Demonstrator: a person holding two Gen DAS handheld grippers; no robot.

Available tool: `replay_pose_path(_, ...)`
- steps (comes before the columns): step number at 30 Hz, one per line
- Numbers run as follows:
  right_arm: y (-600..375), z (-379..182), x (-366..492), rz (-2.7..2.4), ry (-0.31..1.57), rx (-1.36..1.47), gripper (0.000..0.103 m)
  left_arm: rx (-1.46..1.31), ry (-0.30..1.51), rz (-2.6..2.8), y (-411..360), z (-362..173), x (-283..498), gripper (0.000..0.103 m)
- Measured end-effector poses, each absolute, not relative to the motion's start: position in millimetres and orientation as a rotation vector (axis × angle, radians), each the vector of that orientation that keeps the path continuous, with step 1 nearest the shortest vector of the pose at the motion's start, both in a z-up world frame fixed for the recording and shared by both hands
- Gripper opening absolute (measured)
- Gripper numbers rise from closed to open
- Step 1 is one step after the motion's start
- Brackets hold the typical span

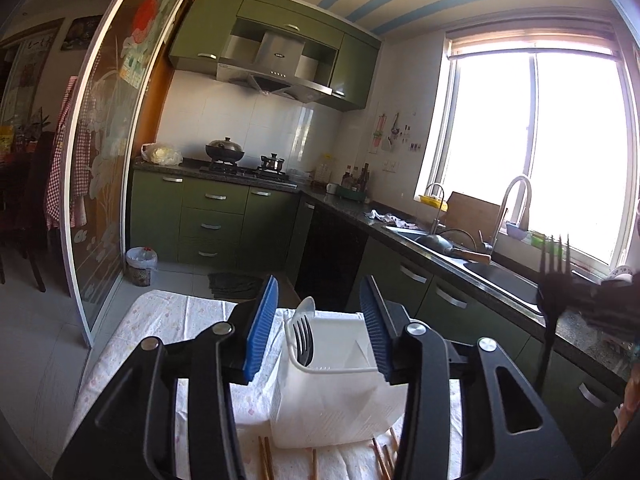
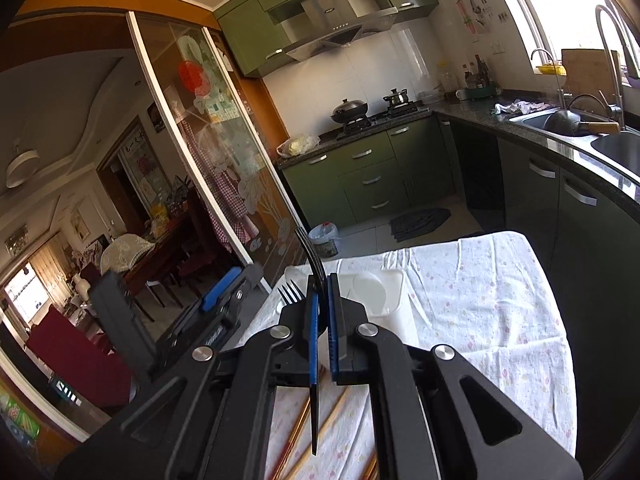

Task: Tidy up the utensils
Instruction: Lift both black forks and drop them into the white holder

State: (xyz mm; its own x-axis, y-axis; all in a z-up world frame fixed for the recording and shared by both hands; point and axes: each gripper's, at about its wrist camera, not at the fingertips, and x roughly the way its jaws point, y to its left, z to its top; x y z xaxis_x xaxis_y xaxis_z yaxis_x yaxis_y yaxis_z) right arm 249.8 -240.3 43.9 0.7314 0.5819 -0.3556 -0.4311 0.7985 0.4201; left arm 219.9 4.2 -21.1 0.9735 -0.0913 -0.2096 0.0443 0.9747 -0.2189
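Note:
A white plastic utensil holder [image 1: 340, 384] stands on the cloth-covered table [image 1: 168, 320]. A black fork [image 1: 303, 340] and a white spoon [image 1: 304, 307] stand in it. My left gripper [image 1: 320, 300] is open, its blue pads on either side of the holder's top, not touching. My right gripper [image 2: 321, 286] is shut on a second black fork [image 2: 310, 256], held upright above the table; it also shows in the left wrist view [image 1: 554, 280] at the right. The holder [image 2: 384, 300] lies just beyond it. Wooden chopsticks [image 2: 316, 428] lie on the cloth below.
More chopsticks [image 1: 266, 456] lie at the holder's near side. A dark counter with a sink [image 1: 496, 272] runs along the right. A glass sliding door [image 1: 104, 184] stands to the left. Green cabinets and a stove [image 1: 240, 168] are at the back.

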Motion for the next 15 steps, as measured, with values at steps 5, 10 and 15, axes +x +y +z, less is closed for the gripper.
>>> replay_pose_path(5,-232,69,271,0.458,0.325,0.319,0.005,-0.176,0.192,-0.07,5,-28,202,0.041)
replay_pose_path(10,-211,76,302,0.389,0.241,0.268,0.005,-0.168,0.167,-0.079,9,-23,189,0.044)
replay_pose_path(15,-190,56,330,0.373,0.275,0.227,0.005,-0.146,0.155,-0.07,14,-24,180,0.045)
